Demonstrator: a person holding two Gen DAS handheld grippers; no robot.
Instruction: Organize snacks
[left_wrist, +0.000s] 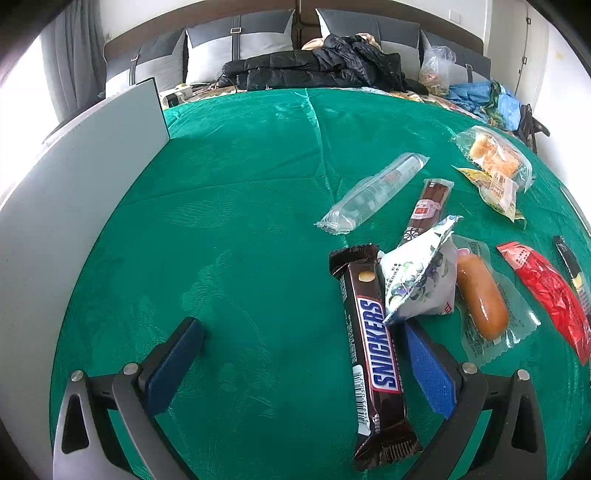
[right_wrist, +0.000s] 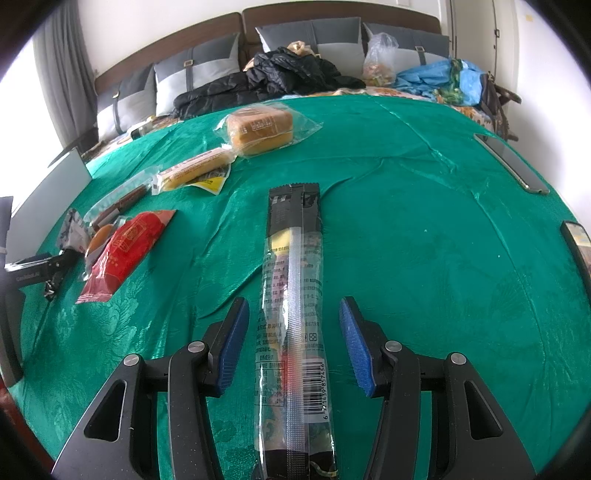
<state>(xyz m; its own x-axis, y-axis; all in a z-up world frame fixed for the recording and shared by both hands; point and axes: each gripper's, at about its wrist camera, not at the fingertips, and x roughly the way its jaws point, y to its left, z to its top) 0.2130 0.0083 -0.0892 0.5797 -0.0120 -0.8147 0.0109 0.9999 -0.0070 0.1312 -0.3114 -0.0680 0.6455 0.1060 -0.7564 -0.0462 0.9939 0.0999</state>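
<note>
Long black-and-clear packet: the long black-and-clear plastic snack packet (right_wrist: 291, 321) lay flat on the green cloth (right_wrist: 424, 258), running from the bottom centre of the right wrist view up towards mid-frame, seam side up. It looked set apart from the other snacks, probably as the start of its own row.
Right tongs: your right gripper (right_wrist: 293, 343) straddled that packet, half open, with a blue pad on each side and a clear gap to the wrapper. It gripped nothing.
Brown Snickers bar: the brown foil Snickers bar (left_wrist: 373, 358) lay lengthwise in the lower right of the left wrist view, next to the right-hand pad.
Left tongs: your left gripper (left_wrist: 301, 362) stood fully spread, the bar loose between its pads, so it held nothing.
Neighbouring snacks: a white flower-printed pouch (left_wrist: 417, 280) leaned against the bar's top end; a sausage in clear wrap (left_wrist: 480, 299) and a red foil packet (left_wrist: 546, 291) lay further right.
Likely reason: the cluster crowded the bar, so I judge you opened wide to get clear of it.
Hand pose: both grippers tilted steeply down over the cloth, fingers pointing up-frame.
</note>
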